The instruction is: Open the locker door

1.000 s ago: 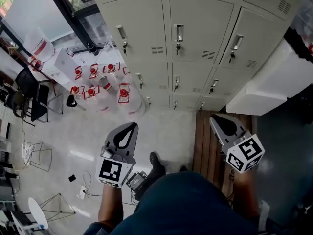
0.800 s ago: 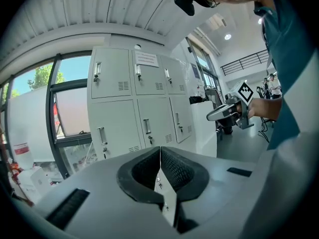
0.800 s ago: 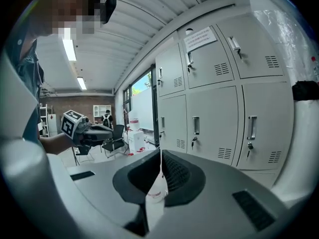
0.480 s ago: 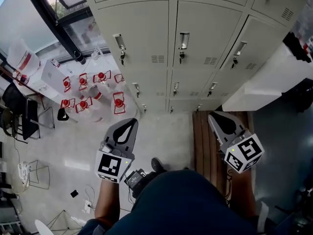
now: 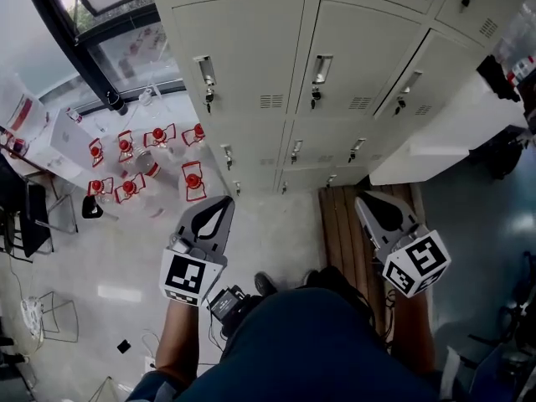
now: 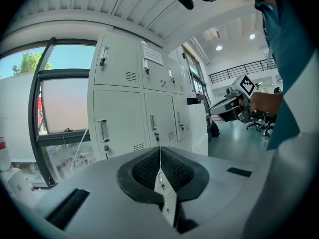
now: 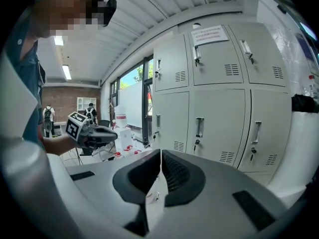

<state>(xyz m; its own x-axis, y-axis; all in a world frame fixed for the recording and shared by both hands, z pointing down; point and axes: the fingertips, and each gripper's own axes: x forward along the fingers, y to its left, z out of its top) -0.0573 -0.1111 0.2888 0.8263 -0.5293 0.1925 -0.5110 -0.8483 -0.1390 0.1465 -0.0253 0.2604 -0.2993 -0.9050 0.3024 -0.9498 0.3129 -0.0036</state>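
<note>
A bank of cream locker doors [image 5: 251, 48] with upright metal handles [image 5: 203, 67] and key locks fills the top of the head view; all doors are closed. My left gripper [image 5: 221, 210] is held low in front of them, jaws shut with nothing between them, well short of any handle. At the right, my right gripper [image 5: 367, 204] is shut and empty too, above a wooden slatted board [image 5: 342, 233]. The left gripper view shows its closed jaws [image 6: 160, 149] pointing at the lockers [image 6: 117, 118]. The right gripper view shows closed jaws [image 7: 160, 154] facing a locker handle [image 7: 199, 127].
Several clear water jugs with red caps [image 5: 126, 162] stand on the floor left of the lockers, under a dark-framed window [image 5: 92, 23]. A white block [image 5: 435, 136] juts out at the right. Chairs [image 5: 25, 216] and cables lie at the far left. People [image 7: 47, 118] stand far off.
The head view has shifted so the lockers sit lower and a little nearer, and the jugs have slid left. Both grippers keep the same pose and stay shut.
</note>
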